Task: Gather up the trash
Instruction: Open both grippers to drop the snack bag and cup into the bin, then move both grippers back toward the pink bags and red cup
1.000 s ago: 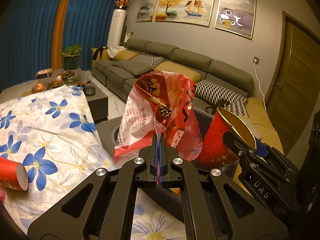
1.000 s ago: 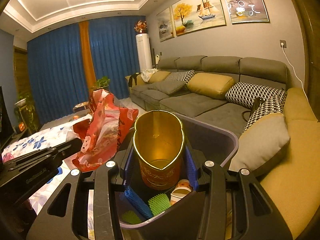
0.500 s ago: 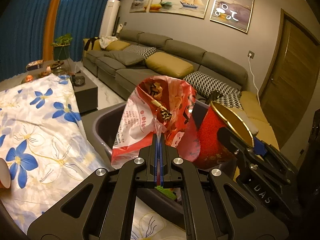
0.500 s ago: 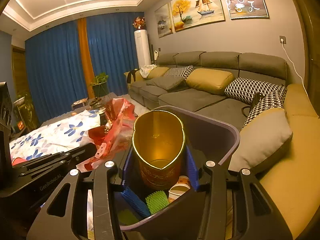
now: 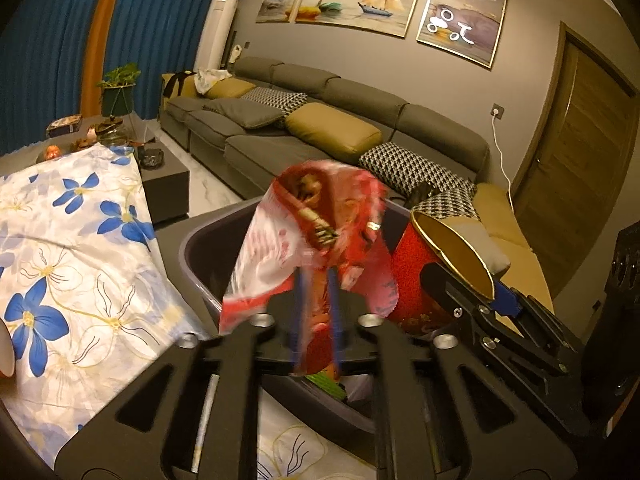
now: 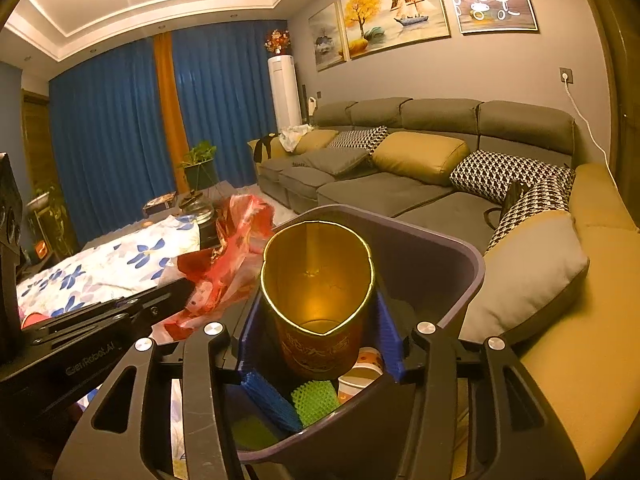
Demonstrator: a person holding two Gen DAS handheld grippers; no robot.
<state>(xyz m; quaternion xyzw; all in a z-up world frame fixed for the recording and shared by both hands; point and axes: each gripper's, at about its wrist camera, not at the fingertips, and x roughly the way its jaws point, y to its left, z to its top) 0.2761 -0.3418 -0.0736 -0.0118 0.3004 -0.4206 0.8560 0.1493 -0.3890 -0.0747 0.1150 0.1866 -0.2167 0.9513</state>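
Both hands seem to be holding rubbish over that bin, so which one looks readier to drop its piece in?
Probably the right tongs: their red cup hangs directly above the open bin. The left tongs are parting around the red wrapper near the bin's edge.

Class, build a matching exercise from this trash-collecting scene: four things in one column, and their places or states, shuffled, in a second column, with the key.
Things:
1. red paper cup
2. red plastic wrapper
3. green foam net
4. floral cloth

Places or states:
A. lying inside the bin
B. spread over the table
C. gripped by the right gripper
D. between the parting fingers of the left gripper

Pairs: 1-C, 2-D, 3-A, 4-B
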